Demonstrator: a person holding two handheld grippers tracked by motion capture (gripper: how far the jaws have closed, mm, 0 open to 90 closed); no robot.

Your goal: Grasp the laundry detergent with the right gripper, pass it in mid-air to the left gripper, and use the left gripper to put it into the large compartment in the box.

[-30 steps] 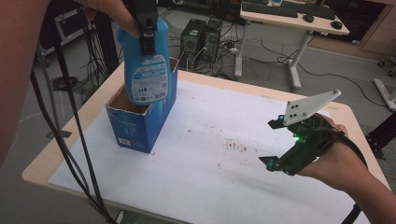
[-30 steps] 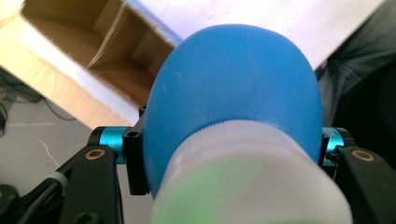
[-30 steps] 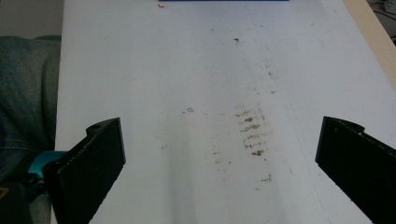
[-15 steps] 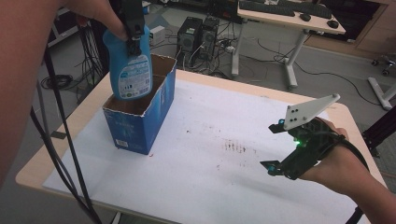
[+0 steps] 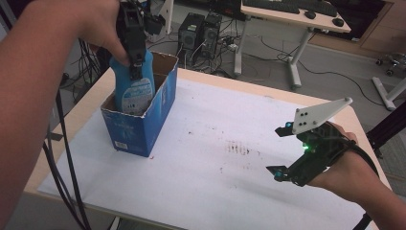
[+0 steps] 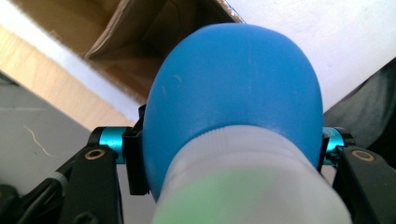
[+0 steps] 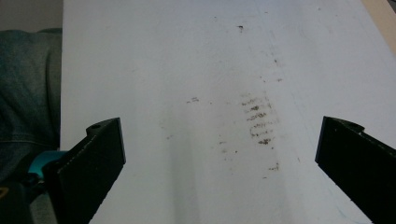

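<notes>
A blue bottle (image 5: pixel 135 88) with a white label stands partly inside an open blue cardboard box (image 5: pixel 143 125) at the table's far left. My left gripper (image 5: pixel 132 36) is shut on the bottle's upper part from above. In the left gripper view the blue bottle (image 6: pixel 233 88) sits between the two jaws, its white cap end nearest the camera, with the box's brown inside (image 6: pixel 135 32) behind it. My right gripper (image 5: pixel 282 151) hovers open over the right side of the table, nothing between its jaws; in its own view the right gripper (image 7: pixel 219 158) looks down on bare white sheet.
A white sheet (image 5: pixel 230 182) covers the wooden table (image 5: pixel 95 91) and carries a patch of dark smudges (image 5: pixel 238 147). Black cables (image 5: pixel 67 158) hang off the table's left edge. Behind stand computer towers (image 5: pixel 198 31) and another desk (image 5: pixel 287 14).
My left gripper has lowered the blue bottle into the box; it now sits deeper inside. The right gripper has barely moved.
</notes>
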